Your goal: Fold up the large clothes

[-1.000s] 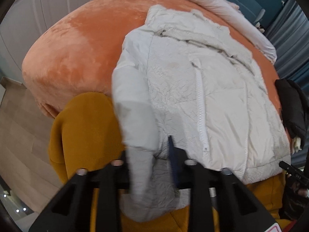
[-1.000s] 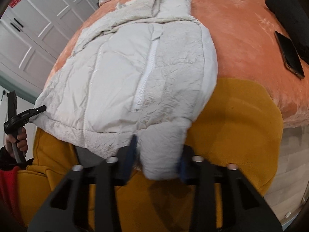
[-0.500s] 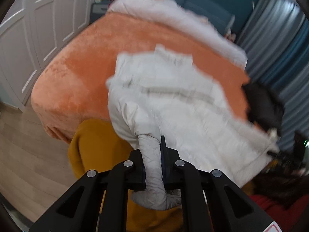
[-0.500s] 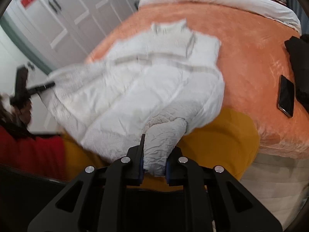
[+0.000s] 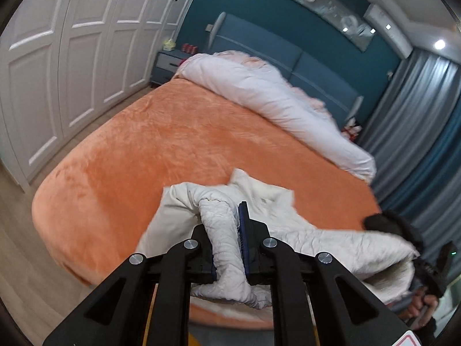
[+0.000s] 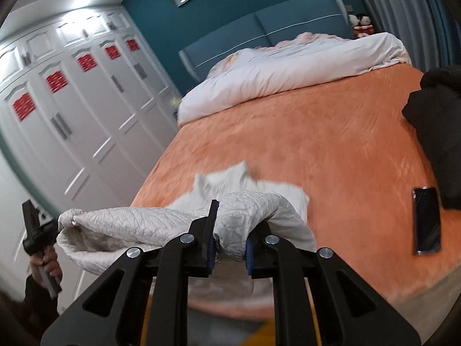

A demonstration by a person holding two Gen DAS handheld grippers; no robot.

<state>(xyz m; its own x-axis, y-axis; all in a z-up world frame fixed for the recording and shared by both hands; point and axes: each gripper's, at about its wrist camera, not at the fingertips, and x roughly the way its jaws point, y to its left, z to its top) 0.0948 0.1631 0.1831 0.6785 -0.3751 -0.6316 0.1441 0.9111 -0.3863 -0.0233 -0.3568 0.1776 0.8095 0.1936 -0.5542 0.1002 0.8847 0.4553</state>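
Note:
A white quilted jacket (image 5: 268, 204) hangs lifted above the near end of the orange bed (image 5: 161, 144). My left gripper (image 5: 227, 225) is shut on one sleeve cuff of the jacket. My right gripper (image 6: 230, 222) is shut on the other sleeve cuff, and the jacket (image 6: 138, 225) stretches from it toward the other hand. Each view shows the opposite gripper at its edge: the right one (image 5: 432, 268) in the left wrist view, the left one (image 6: 37, 230) in the right wrist view. The jacket's collar end trails on the bed.
A rolled white duvet (image 5: 276, 101) lies across the bed's head by the blue headboard. A black garment (image 6: 435, 132) and a phone (image 6: 428, 220) lie on the bed's right side. White wardrobes (image 5: 57, 66) stand on the left. Grey curtains (image 5: 415, 101) hang on the right.
Both grippers closed on the sleeve cuffs and lifted the jacket off the bed, pulling it toward the bed's near end. The views tilted up toward the headboard.

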